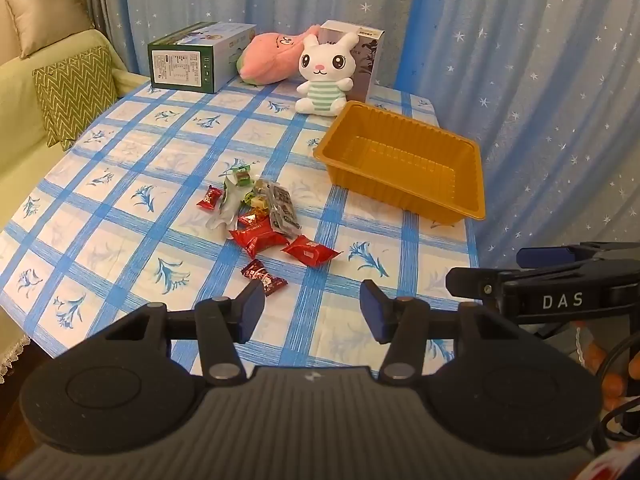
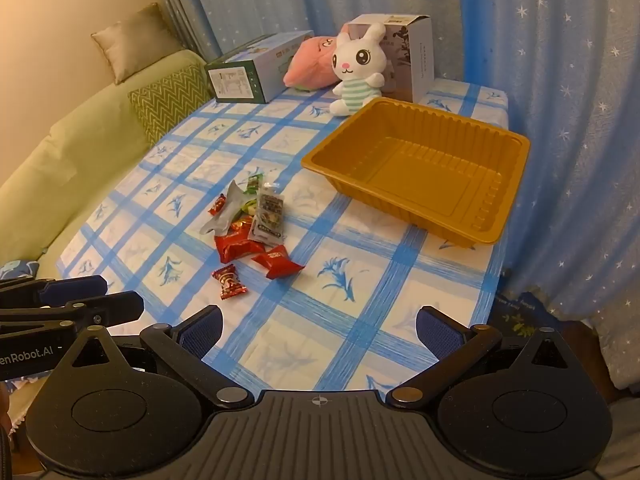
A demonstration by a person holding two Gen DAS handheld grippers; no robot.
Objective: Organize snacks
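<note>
We judge the task to be at its opening step: the amber ribbed plastic tray holds nothing, and every wrapped snack lies loose on the blue-and-white checked tablecloth

The left gripper hovers above the near edge of the table with its fingers parted and nothing between them. The right gripper is likewise spread wide and empty.

The pile of small wrapped snacks lies ahead of the left fingers. The nearest item, a dark red twist-wrapped candy, sits just beyond the left fingertip. In the right view the same candy lies ahead of and slightly outside the left-hand finger. Its long axis runs diagonally, one twisted end toward the pile and the other toward the near table edge.

The tray stands ahead of and beyond the right fingers, well apart from the pile, its long axis slanting from far-left to near-right.

The next move, in our judgement, calls for lowering one gripper over the nearest candy, with the fingers set across its short axis, then closing and carrying it to the tray
</note>
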